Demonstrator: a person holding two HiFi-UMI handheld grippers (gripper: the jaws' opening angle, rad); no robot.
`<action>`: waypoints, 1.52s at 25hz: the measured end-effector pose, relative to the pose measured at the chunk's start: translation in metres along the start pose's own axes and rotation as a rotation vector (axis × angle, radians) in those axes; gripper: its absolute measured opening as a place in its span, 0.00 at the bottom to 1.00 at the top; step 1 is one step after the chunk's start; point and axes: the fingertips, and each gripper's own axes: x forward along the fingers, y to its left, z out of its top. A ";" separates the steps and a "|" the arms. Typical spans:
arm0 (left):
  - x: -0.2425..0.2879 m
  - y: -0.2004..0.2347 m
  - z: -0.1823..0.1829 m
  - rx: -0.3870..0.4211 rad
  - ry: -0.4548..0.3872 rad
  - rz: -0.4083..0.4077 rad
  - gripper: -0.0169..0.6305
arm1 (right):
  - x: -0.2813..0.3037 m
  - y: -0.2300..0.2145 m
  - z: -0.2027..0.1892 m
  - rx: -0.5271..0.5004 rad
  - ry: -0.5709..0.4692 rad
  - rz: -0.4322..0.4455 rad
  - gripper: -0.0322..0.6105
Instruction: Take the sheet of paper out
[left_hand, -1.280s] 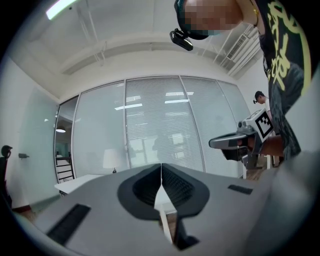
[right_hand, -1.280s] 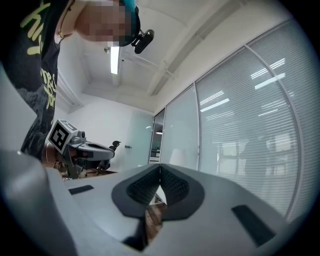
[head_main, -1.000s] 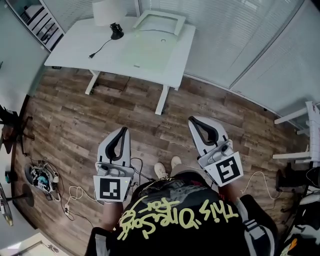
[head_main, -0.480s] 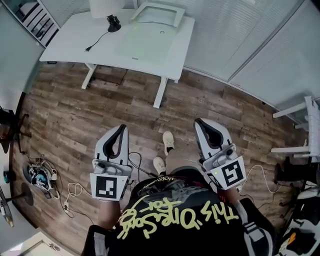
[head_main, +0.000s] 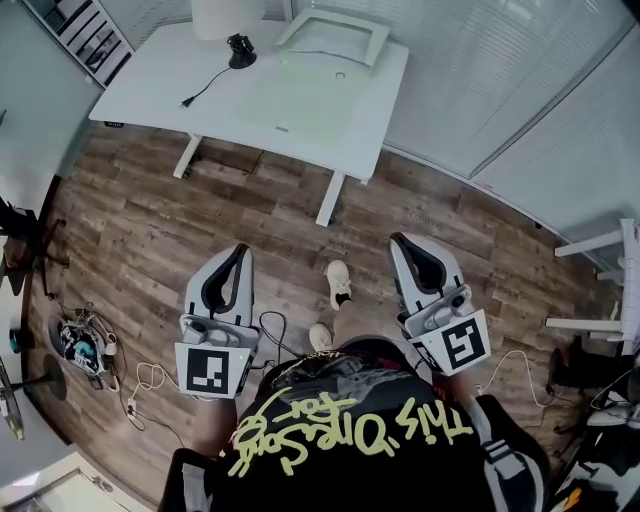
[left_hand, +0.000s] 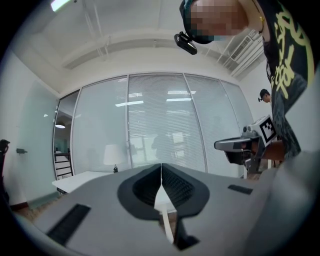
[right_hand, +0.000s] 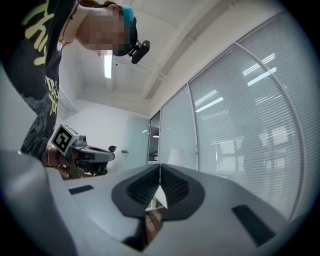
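Change over the last second: one pale shoe has gone out ahead of the other on the brown wood-plank floor, so I have taken a step toward the white desk at the far side. It is still well apart from me. Left gripper and right gripper ride low and near my waist as before, both pointing toward the desk. Each gripper view shows the jaws pressed together with nothing between them, left and right. Reading: approach only, and the task proper is not begun. The sheet of paper I cannot single out from here. It is most likely on the desk, either the pale greenish flat rectangle lying there or something in the white open frame at the far right corner. Also on the desk are a white lampshade and a small black object with a cable, far left. Writing: yellow brush lettering on my black shirt, upside down in the head view, seems to read "This One's For". The black-and-white square markers on the grippers carry patterns only. No brand is legible.
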 end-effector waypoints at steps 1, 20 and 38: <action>0.005 0.005 0.002 0.006 -0.002 0.009 0.04 | 0.007 -0.004 0.000 0.000 -0.002 0.007 0.06; 0.119 0.054 0.021 0.035 -0.029 0.073 0.04 | 0.119 -0.098 0.003 -0.030 -0.018 0.050 0.06; 0.163 0.065 0.021 0.025 -0.038 0.087 0.04 | 0.156 -0.125 0.003 -0.064 -0.005 0.079 0.06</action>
